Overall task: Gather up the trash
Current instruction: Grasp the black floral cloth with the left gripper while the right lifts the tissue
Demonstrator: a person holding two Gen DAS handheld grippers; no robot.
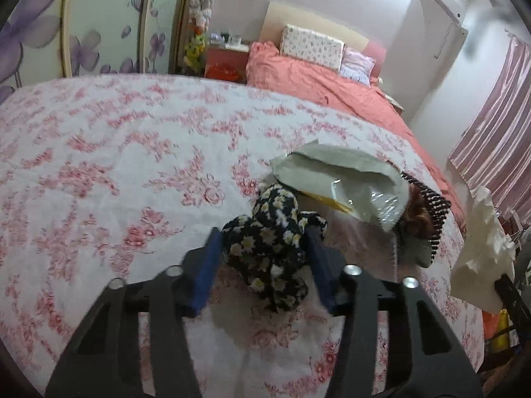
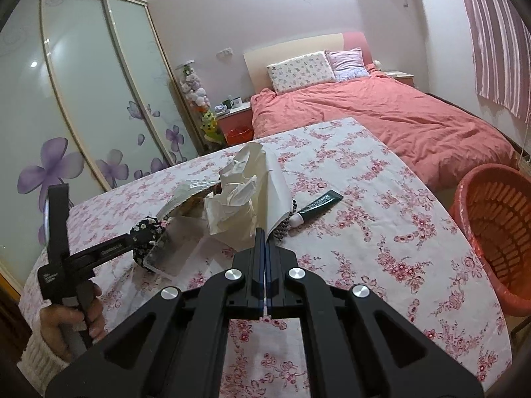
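Observation:
A black scrunchie with white and yellow flowers (image 1: 265, 252) lies on the pink-flowered tablecloth (image 1: 116, 165). My left gripper (image 1: 264, 232) has its blue pads against both sides of the scrunchie. In the right wrist view that left gripper (image 2: 137, 241) reaches in from the left, held by a hand (image 2: 71, 325), with the scrunchie (image 2: 147, 232) at its tip. My right gripper (image 2: 264, 230) is shut on a crumpled white tissue (image 2: 239, 199), held just above the table. The tissue (image 1: 481, 252) hangs at the right edge of the left wrist view.
A clear plastic wrapper with a zigzag edge (image 1: 365, 192) and a beaded brown hair piece (image 1: 428, 205) lie beyond the scrunchie. A green tube (image 2: 318, 204) rests on the cloth to the right. A red basket (image 2: 494, 235) stands off the table's right edge. A pink bed (image 2: 381, 116) lies behind.

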